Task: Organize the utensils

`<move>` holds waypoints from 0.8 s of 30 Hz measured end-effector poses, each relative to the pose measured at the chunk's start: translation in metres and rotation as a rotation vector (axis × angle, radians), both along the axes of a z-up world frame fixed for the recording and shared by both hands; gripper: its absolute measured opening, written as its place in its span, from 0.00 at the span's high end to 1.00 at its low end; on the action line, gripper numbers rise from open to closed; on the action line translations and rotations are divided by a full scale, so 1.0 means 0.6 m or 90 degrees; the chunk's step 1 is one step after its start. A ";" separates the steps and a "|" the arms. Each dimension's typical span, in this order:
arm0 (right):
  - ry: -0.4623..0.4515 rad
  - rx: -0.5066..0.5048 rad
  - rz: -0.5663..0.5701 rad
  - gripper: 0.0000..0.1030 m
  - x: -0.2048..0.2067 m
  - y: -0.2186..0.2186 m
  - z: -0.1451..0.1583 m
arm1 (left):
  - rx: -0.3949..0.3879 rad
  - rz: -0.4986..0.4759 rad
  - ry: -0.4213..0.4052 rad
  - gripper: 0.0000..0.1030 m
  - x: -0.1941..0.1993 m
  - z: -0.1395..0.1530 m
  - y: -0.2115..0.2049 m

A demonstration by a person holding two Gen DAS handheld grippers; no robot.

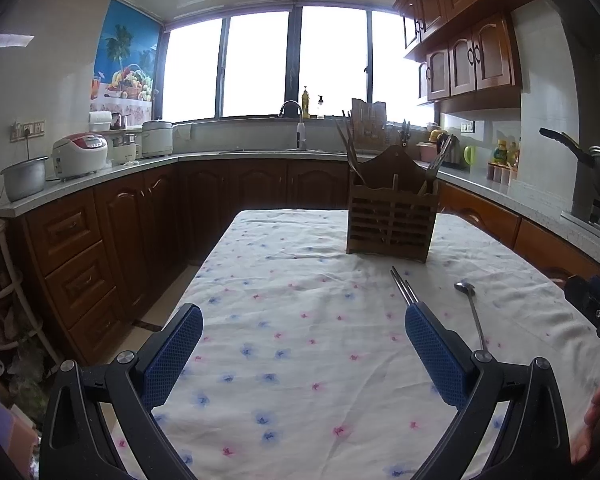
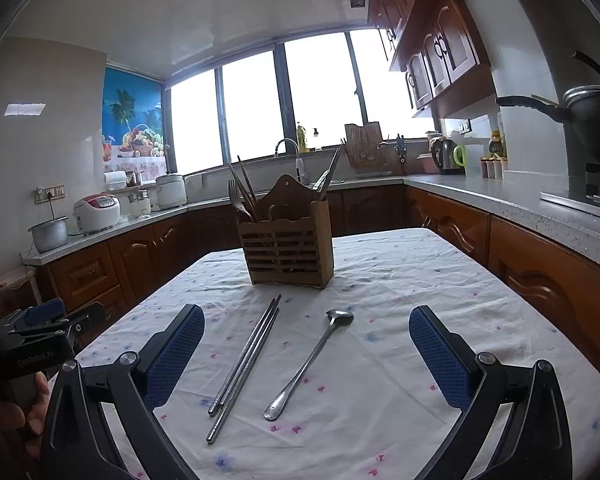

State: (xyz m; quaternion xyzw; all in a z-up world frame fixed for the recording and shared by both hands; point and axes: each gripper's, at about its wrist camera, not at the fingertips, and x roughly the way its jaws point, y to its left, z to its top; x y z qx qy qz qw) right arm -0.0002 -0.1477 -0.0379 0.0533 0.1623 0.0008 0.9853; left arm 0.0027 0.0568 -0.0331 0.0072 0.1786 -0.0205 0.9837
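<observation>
On the desk (image 2: 440, 280), draped in a white cloth printed with small blue and pink flowers, a wooden utensil holder (image 2: 287, 246) serves as the landmark. Nearest the cameras, the right hand-held gripper (image 2: 306, 354) hovers above the cloth with its blue, mesh-textured pads spread wide apart, gripping nothing; the left hand-held gripper (image 1: 303, 354) is likewise spread wide and empty. Between the right gripper's fingers and in front of the holder lie metal chopsticks (image 2: 246, 364), thin, straight and close together, and just to their right a long-handled metal spoon (image 2: 310, 362), bowl end toward the holder. Both rest flat on the cloth, apart from each other and from the holder. In the left wrist view the chopsticks' tips (image 1: 403, 288) emerge beyond the right-hand pad, with the spoon (image 1: 471, 312) beside them.

The holder is a brown slatted box with a scalloped, peaked back panel; a fork and several dark sticks lean out of its left compartment, and more utensils out of its right.

Behind the holder, a grey stone counter (image 2: 500, 196) over brown panelled cabinets wraps the room. It carries a rice cooker (image 2: 97, 213), a metal pot (image 2: 49, 234) and a kettle (image 2: 446, 156). Farthest back stand a curved faucet (image 2: 290, 152) and a broad bright window (image 2: 260, 108).
</observation>
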 end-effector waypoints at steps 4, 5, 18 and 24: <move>0.003 -0.004 0.007 0.00 0.003 0.003 0.003 | 0.009 0.001 0.008 0.01 0.001 -0.002 -0.005; 0.003 -0.004 0.008 0.00 0.003 0.004 0.003 | 0.010 0.001 0.010 0.01 0.002 -0.002 -0.005; 0.009 -0.004 0.015 0.00 0.010 0.006 0.002 | 0.014 0.002 0.019 0.01 0.007 -0.001 -0.001; 0.009 -0.003 0.018 0.00 0.011 0.007 0.002 | 0.016 0.004 0.022 0.01 0.009 0.001 0.000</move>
